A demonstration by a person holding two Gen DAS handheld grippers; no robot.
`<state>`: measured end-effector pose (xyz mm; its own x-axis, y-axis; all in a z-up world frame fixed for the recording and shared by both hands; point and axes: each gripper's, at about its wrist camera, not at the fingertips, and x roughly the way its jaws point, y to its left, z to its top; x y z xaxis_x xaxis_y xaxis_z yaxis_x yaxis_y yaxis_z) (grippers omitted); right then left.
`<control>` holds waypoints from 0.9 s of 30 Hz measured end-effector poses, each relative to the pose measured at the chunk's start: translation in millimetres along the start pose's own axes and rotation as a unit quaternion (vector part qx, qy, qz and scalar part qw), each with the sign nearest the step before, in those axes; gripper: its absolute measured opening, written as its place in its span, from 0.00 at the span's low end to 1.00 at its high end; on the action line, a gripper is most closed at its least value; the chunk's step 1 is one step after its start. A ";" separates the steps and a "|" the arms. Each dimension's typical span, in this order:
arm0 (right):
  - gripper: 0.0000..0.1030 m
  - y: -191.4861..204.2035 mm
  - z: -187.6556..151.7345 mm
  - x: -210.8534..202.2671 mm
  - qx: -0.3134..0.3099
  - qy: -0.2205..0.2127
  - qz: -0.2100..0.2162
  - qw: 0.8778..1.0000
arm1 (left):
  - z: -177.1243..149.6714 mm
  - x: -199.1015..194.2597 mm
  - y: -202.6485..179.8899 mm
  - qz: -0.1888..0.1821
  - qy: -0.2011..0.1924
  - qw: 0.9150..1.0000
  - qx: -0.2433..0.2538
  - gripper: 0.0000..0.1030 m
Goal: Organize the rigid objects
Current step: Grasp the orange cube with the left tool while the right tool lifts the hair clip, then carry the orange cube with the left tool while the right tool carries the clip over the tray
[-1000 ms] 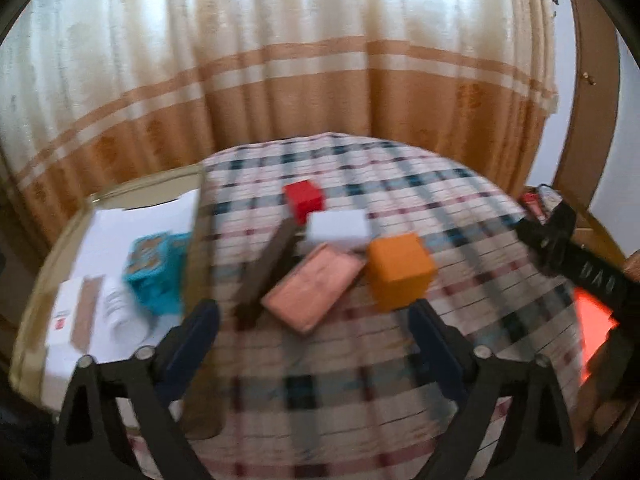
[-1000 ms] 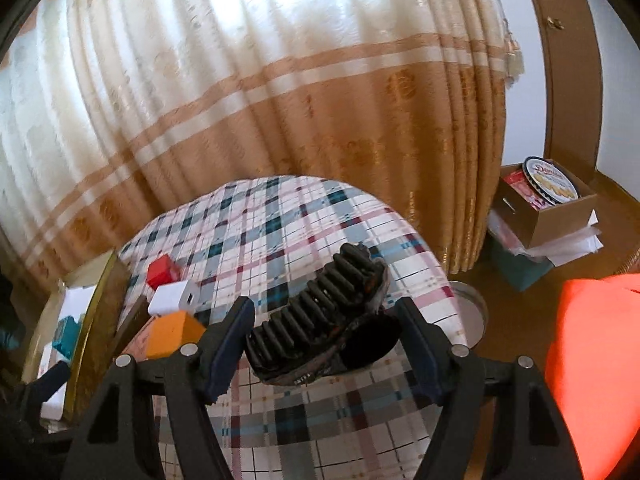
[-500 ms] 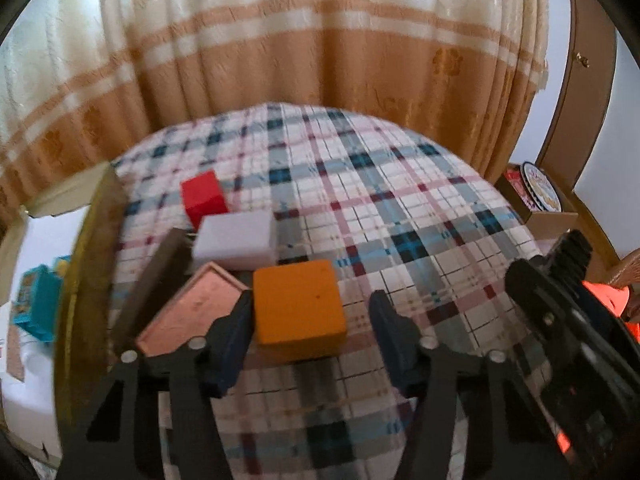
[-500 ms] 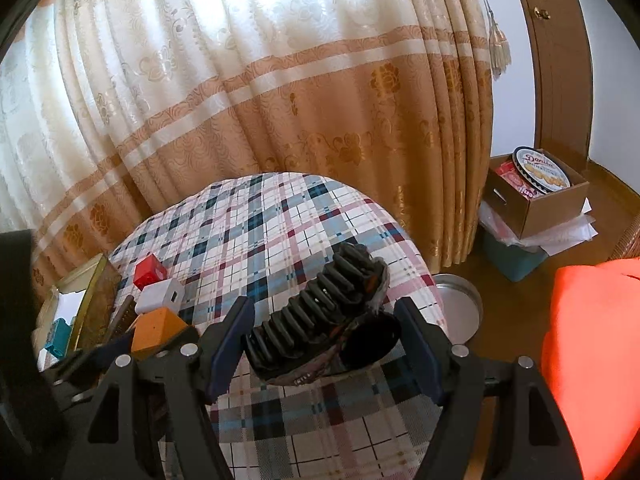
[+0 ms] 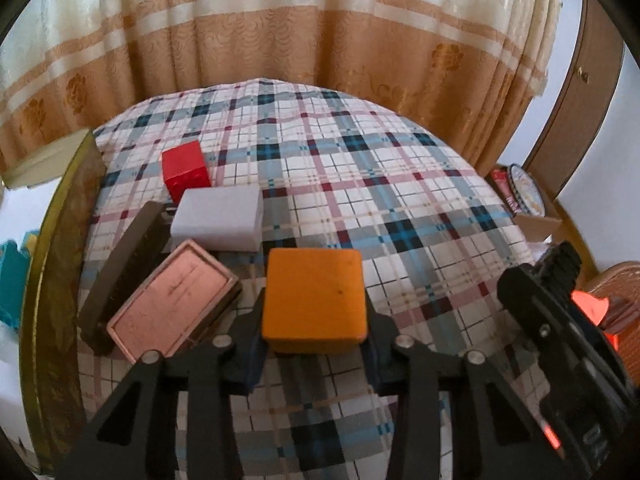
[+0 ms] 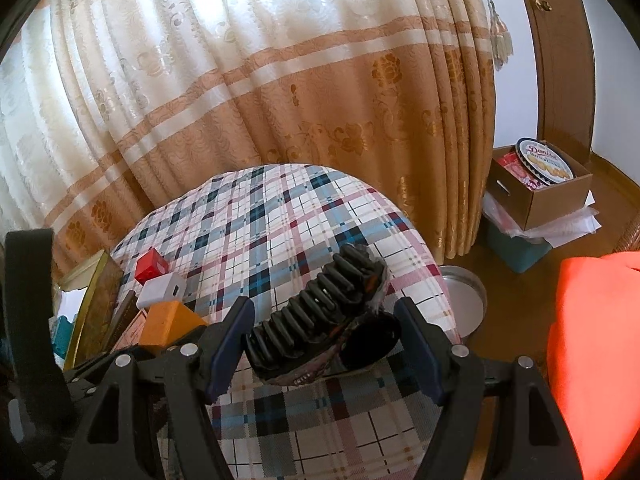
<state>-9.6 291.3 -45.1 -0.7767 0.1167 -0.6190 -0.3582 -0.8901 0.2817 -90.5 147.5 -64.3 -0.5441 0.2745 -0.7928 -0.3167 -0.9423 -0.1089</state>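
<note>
While left tongs [image 5: 314, 346] clasp orange block [image 5: 314, 300]

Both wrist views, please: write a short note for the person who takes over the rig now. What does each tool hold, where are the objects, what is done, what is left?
Left tool: fingers on both sides of the orange block, closed on it or nearly; block apparently still on the plaid tablecloth.
Right tool: open around the black ribbed object; not gripping.
Clustered at the cloth's left: red block, white box, dark bar, pink tin.
Done: nothing visibly sorted.
Left: move the orange block, then the rest.
</note>
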 end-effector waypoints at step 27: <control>0.72 17.7 -8.3 -18.3 -0.022 -0.029 0.013 0.999 | -31.4 -99.6 63.4 -0.081 -0.151 0.985 -0.020 0.37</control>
<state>2.6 269.8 -34.8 -0.8149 0.1167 -0.5677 -0.3147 -0.9116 0.2643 -31.9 54.4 -11.0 -0.6970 0.4612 -0.5491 -0.3915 -0.8863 -0.2476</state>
